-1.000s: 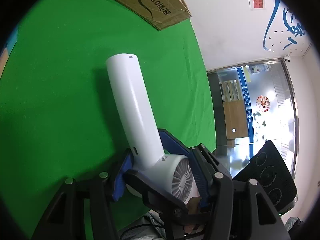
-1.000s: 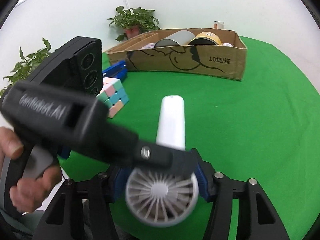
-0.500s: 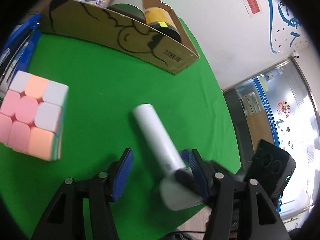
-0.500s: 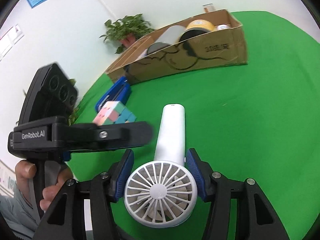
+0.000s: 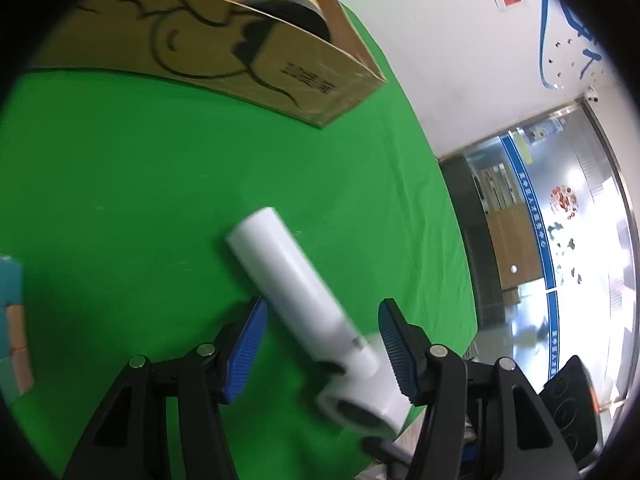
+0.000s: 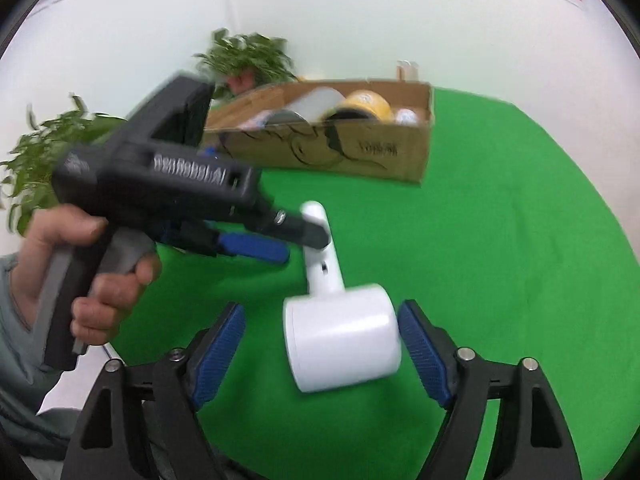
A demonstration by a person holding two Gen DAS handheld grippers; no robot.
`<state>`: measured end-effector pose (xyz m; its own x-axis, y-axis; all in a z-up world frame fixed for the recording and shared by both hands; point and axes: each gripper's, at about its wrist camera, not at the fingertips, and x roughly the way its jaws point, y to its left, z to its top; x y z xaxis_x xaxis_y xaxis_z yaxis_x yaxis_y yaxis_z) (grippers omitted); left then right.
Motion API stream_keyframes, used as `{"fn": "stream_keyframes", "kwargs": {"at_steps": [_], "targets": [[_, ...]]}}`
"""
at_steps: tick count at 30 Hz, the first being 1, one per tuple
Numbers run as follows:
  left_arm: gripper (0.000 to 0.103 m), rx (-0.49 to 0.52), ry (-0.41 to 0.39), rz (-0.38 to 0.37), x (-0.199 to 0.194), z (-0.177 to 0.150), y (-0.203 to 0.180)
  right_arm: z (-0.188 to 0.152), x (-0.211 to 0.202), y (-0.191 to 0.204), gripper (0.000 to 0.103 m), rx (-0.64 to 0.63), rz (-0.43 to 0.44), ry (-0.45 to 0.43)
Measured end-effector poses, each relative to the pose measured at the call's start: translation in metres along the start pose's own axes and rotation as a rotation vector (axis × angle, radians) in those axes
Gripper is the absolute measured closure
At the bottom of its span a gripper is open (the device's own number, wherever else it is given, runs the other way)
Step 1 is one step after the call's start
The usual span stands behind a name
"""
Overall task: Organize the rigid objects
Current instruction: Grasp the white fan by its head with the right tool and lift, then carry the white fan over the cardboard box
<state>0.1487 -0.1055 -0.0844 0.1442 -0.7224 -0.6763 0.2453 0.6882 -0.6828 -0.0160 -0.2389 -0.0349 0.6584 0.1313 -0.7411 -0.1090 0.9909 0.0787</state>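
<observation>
Released since half a second ago, the white plastic handheld fan now lies between the right gripper's spread fingers near the green bench's front edge. Left gripper, fingers spread, should pinch the handle squarely before lifting.

The left claw fills the bottom of its own view, jaws spread wide, blue pads apart. In the right view it reaches in from the left, gripped by a bare hand at lower left. The right claw is likewise spread wide at the bottom of the frame
</observation>
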Motion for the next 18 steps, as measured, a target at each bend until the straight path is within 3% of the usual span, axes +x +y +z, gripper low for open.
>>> {"fn": "stream_keyframes", "kwargs": {"at_steps": [3, 6, 18], "targets": [[0.051, -0.014, 0.007, 0.013, 0.003, -0.001, 0.004, -0.004, 0.008, 0.008, 0.041, 0.051, 0.014, 0.023], [0.065, -0.006, 0.013, 0.051, -0.001, -0.004, 0.007, -0.006, 0.014, 0.024, 0.047, 0.031, -0.034, 0.016], [0.066, -0.030, 0.005, 0.058, -0.014, -0.013, 0.015, 0.006, 0.029, 0.037, 0.048, 0.076, -0.043, 0.035]]}}
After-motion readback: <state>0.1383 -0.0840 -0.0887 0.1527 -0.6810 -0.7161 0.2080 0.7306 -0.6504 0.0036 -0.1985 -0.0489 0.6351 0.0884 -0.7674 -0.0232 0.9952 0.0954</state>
